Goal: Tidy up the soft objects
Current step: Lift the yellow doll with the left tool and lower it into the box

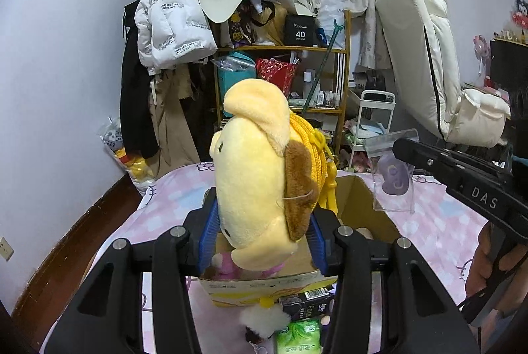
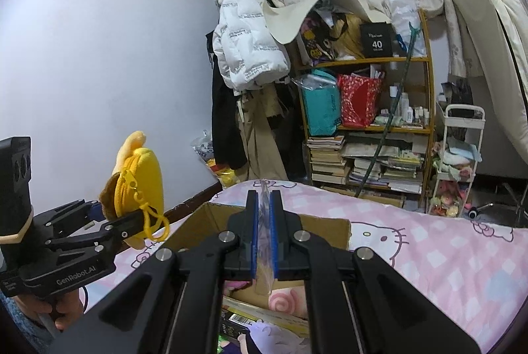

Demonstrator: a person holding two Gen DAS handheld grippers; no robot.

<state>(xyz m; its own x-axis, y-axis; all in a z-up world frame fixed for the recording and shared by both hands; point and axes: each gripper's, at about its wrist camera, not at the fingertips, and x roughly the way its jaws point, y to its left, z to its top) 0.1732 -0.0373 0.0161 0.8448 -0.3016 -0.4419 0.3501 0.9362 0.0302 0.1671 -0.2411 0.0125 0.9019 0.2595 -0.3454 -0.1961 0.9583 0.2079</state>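
Here, the left gripper [image 1: 264, 215] is clamped on a yellow plush pouch [image 1: 260, 175], its blue pads [image 1: 208, 231] pressing the soft body from both sides. The pouch stands upright between the fingers, a floppy ear at its twelve o'clock and a brown patch with a yellow zipper at its three o'clock. It hangs above the near end of an open cardboard box [image 1: 363, 198] that sits on a pink cartoon-cat bedsheet [image 1: 158, 215].

In the right wrist view the same pouch [image 2: 142, 185] appears at nine o'clock, gripped by the left gripper [image 2: 109, 215], with a yellow clip loop dangling below it.

The right gripper [image 2: 264, 222] is pinched tight on a clear plastic bag [image 2: 264, 241], the thin film squeezed flat between its pads. From the left wrist view that bag [image 1: 392, 169] hangs at three o'clock from the right gripper's tip [image 1: 401, 146] (a purple soft item shows inside it), above the box's far right corner.

Inside the box [image 2: 204, 215] lie pink plush toys [image 2: 283, 298]. At six o'clock in the left view, just before the box, a green tissue pack [image 1: 297, 337] rests on the sheet.

At twelve o'clock stands a cluttered wooden shelf [image 2: 369, 129], with a white puffer jacket [image 2: 247, 40] hanging at its eleven o'clock.
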